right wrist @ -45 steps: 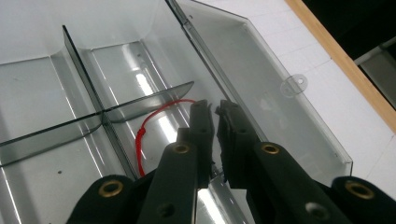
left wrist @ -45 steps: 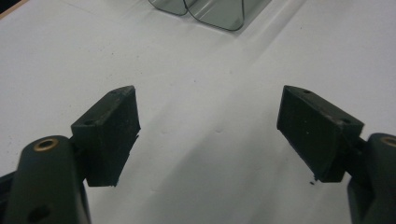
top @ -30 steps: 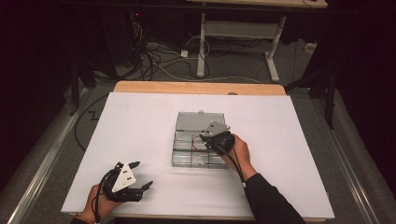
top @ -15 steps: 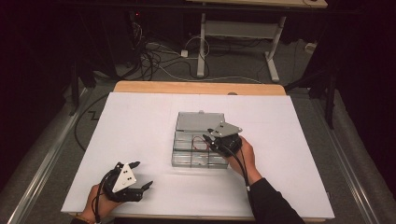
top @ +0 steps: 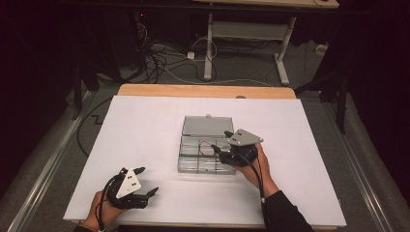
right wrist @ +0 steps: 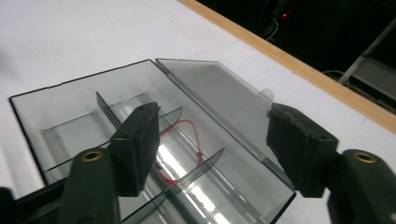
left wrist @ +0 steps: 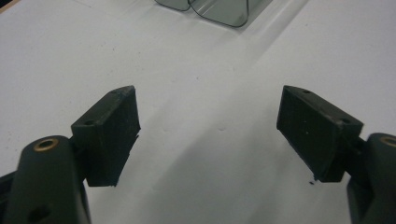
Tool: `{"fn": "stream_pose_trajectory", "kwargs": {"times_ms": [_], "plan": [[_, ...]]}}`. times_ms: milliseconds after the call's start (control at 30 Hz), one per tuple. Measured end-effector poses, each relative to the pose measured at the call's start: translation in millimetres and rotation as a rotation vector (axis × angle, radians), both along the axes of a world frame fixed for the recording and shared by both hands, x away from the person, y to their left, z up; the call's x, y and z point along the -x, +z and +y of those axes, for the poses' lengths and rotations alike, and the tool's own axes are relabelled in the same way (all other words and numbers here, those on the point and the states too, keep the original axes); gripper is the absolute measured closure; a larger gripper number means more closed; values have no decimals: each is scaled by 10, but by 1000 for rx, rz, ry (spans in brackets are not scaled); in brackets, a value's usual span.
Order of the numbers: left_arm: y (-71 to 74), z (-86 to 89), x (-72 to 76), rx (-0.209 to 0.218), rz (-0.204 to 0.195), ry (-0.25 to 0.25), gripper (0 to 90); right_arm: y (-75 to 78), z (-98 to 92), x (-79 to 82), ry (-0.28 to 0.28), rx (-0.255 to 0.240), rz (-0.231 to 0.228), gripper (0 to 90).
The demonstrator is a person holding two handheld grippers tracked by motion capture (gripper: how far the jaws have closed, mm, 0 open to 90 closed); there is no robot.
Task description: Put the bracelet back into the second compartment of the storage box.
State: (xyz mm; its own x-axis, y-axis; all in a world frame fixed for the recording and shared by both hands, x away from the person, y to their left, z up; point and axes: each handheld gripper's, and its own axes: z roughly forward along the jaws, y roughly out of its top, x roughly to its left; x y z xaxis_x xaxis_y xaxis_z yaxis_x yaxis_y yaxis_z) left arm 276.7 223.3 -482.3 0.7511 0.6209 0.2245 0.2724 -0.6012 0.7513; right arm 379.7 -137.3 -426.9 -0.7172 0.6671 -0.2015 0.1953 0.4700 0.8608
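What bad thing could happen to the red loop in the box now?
The right gripper, whose jaws have just been opening, hangs right above the red loop lying in the clear box. It might snag the loop while pulling away. It could also bump a thin divider or nudge the open lid.

One clear box [top: 207,145], one red band [right wrist: 180,144]

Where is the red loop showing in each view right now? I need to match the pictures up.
High view: the red loop lies in the clear box, middle row, beside the right gripper.
Right gripper view: centre, between the open jaws, in a middle compartment.
Left gripper view: not in it.
Shared landmark: the clear box, its corner at the left gripper view's top edge.
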Motion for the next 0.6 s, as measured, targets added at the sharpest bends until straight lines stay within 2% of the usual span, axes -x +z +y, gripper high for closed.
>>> {"fn": "stream_pose_trajectory", "kwargs": {"times_ms": [133, 333, 600], "plan": [[-4, -4, -2, -6, 1, 0, 205, 7, -22, 40, -15, -30, -10, 264], [-7, -11, -3, -8, 2, -2, 205, 17, -67, 89, -13, -75, -15, 239], [-2, -6, 2, -10, -2, -1, 204, 34, -152, 156, 2, -75, -16, 245]]}}
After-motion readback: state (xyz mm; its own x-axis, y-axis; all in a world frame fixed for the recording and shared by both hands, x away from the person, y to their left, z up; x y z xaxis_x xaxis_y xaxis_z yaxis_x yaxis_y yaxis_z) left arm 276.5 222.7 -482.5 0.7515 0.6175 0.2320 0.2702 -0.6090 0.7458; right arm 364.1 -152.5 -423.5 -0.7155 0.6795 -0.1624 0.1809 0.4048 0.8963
